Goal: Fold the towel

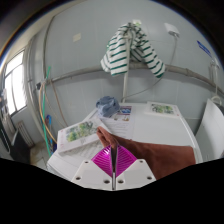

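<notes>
From where I watched, the far left of the room held a window (14, 85) with daylight coming through, set in a pale wall. Just inside it stood a thin green upright (48, 125), too small for me to name. Near the left edge of the table (165, 130), which was white, lay a flat printed sheet (77, 135) with green patches. A little further in, toward the back, sat a small blue-grey crumpled thing (107, 103); I could not tell what it was.

At the middle, the tongs (113, 158) pointed forward over the table, their pink pads (104, 158) drawn close together with only a sliver between them. A brown towel (140, 155) lay on the table right at the tips and spread off to the right of them; a fold of it reached into the fingers, and I judged them pinched on it.

Above, on the grey back wall, a green-and-white striped cloth (130, 50) hung from a hook. More printed papers (160, 110) lay on the right half of the table. On the wall at the right was a small white fixture (172, 32), and a white upright surface (212, 130) stood at the far right.
</notes>
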`<state>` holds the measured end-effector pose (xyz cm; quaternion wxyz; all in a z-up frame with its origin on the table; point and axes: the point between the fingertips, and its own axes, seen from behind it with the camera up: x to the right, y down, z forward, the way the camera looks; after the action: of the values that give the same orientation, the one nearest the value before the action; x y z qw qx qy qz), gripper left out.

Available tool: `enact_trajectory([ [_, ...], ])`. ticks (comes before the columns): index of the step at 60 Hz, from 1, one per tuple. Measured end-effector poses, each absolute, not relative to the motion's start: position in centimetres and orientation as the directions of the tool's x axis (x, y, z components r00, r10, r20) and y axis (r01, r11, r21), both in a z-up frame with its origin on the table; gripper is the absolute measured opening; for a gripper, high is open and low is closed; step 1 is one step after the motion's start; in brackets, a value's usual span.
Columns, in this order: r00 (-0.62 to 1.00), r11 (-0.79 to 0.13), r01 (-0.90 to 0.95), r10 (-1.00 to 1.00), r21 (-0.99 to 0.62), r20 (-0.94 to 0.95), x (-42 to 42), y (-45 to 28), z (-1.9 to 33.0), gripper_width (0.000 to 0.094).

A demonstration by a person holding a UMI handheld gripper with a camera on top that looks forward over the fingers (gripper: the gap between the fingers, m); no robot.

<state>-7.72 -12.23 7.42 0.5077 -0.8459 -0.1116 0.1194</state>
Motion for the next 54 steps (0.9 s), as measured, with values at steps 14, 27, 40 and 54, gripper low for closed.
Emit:
enact_trajectory([
  [14,0.974,-0.46,-0.16,0.071,-0.873,-0.216,7.3,-11.5,9.3,0.0028],
  [27,0.978,-0.593,-0.209,-0.109,-0.778,-0.179,15.4,-12.2,0.7,0.0037],
  [40,0.974,-0.595,-0.224,-0.16,-0.772,-0.159,16.1,-13.2,1.7,0.0238],
  [54,0.961,-0.531,-0.152,-0.278,-0.834,0.002,18.8,-19.5,7.1,0.0831],
])
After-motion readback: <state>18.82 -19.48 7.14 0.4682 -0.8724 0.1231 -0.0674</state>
